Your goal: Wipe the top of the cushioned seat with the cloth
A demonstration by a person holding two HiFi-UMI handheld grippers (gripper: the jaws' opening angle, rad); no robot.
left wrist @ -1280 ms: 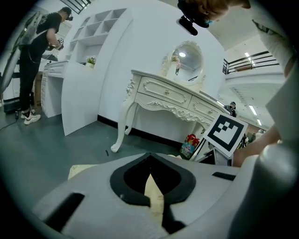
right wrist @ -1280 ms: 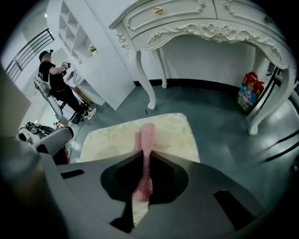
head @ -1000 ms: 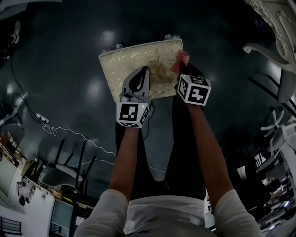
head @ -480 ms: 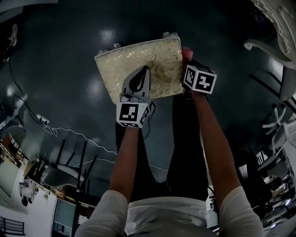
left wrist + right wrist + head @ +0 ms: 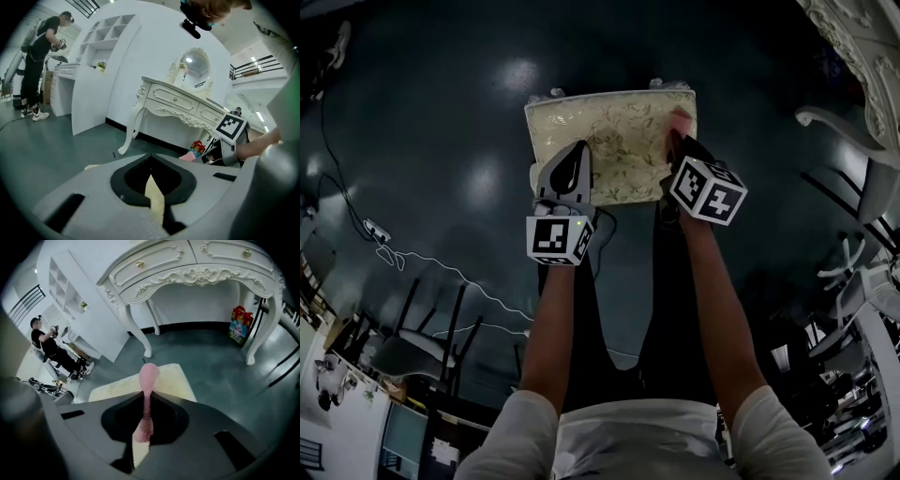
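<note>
Cushioned seat (image 5: 623, 122): on dark floor (image 5: 441, 112).
Right claw (image 5: 678, 142): clenched on pink cloth (image 5: 149, 376), at seat's right edge.
Left claw (image 5: 575, 157): clenched, over seat's left side.

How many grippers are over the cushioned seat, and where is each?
2. The left gripper is at the near-left edge of the seat; the right gripper, holding the cloth, is near its far-right corner.
</note>
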